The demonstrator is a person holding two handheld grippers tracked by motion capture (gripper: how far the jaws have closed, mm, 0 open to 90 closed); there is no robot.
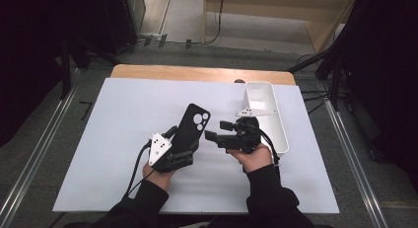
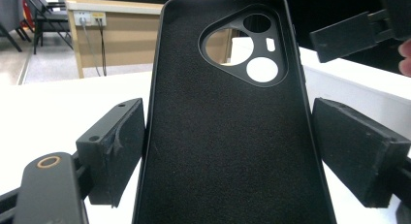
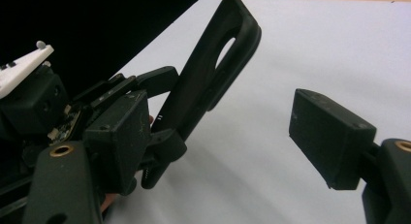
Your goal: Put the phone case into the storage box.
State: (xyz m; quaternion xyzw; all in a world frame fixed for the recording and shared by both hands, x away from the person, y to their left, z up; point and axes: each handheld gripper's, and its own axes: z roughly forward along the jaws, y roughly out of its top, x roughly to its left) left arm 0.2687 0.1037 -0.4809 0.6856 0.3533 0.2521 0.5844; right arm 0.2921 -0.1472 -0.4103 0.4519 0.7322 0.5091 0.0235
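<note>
Left hand-held gripper [image 1: 183, 139] clamps the case [image 1: 192, 127] by its long edges, tilted up off the surface [image 1: 123, 114], left of the bin [image 1: 282, 134]. Right hand-held gripper [image 1: 217, 132] just right of the case, jaws wide, nothing between. Approach square, pinch the free edge.

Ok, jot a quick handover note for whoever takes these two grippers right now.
Left gripper: shut on the black phone case, held up off the white table, hollow inside towards its camera.
Right gripper: open, nothing between its jaws, beside the case.
White bin: at the table's right, nothing seen in it.
Done: case picked up.
Left: probably a hand-over to the right gripper; where it goes next can't be told.
</note>
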